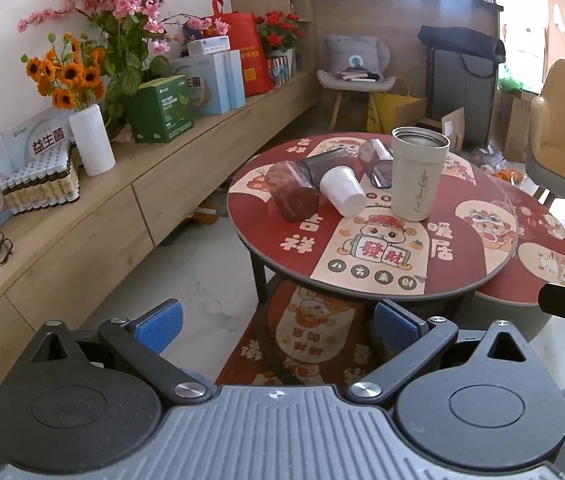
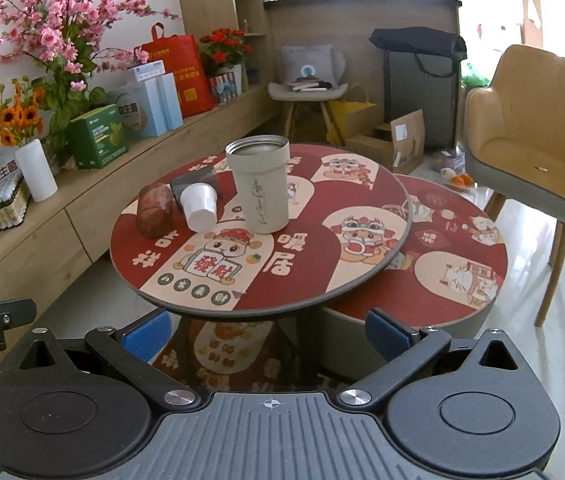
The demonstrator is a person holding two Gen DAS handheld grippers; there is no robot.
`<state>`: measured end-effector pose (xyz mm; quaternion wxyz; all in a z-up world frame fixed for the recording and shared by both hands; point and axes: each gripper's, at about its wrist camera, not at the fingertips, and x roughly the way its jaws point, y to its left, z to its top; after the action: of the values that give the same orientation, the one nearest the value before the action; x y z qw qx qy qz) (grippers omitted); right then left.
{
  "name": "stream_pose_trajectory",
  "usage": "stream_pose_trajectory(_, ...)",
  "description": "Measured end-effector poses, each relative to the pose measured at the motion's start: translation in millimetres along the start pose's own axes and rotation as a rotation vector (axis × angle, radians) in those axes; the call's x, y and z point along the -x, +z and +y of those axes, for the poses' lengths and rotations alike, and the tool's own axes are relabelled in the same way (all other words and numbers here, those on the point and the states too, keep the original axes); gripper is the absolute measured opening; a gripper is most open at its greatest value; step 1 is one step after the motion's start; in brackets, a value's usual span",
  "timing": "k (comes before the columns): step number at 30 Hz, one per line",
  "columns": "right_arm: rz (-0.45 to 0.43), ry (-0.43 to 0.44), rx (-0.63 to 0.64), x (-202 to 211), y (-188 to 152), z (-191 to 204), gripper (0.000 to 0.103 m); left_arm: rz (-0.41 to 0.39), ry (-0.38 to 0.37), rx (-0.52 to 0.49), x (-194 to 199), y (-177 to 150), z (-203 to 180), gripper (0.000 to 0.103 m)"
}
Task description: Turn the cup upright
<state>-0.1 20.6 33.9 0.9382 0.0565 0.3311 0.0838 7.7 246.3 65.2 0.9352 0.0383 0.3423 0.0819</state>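
On the round red table (image 1: 462, 280) (image 2: 322, 280) several cups lie on their sides: a white paper cup (image 1: 343, 191) (image 2: 199, 207), a reddish clear tumbler (image 1: 293, 191) (image 2: 155, 210), a dark grey tumbler (image 1: 321, 165) (image 2: 194, 182) and another clear tumbler (image 1: 376, 162) behind them. A tall beige travel cup (image 1: 418, 174) (image 2: 260, 184) stands upright with its mouth up. My left gripper (image 1: 278, 320) is open and empty, well short of the table's near edge. My right gripper (image 2: 268, 330) is open and empty, also in front of the table.
A lower round table (image 2: 494, 256) sits to the right, a yellow armchair (image 2: 538, 140) beyond it. A long wooden sideboard (image 1: 102, 208) on the left carries boxes, flowers and a white vase (image 1: 91, 140). White floor lies between sideboard and table.
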Motion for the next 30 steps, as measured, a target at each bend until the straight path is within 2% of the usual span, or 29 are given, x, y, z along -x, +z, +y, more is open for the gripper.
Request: stream_pose_trajectory(30,0.006,-0.001,-0.002,-0.7,-3.8,0.9,0.103,-0.002,-0.009,0.000,1.3,-1.5,1.5,0.103)
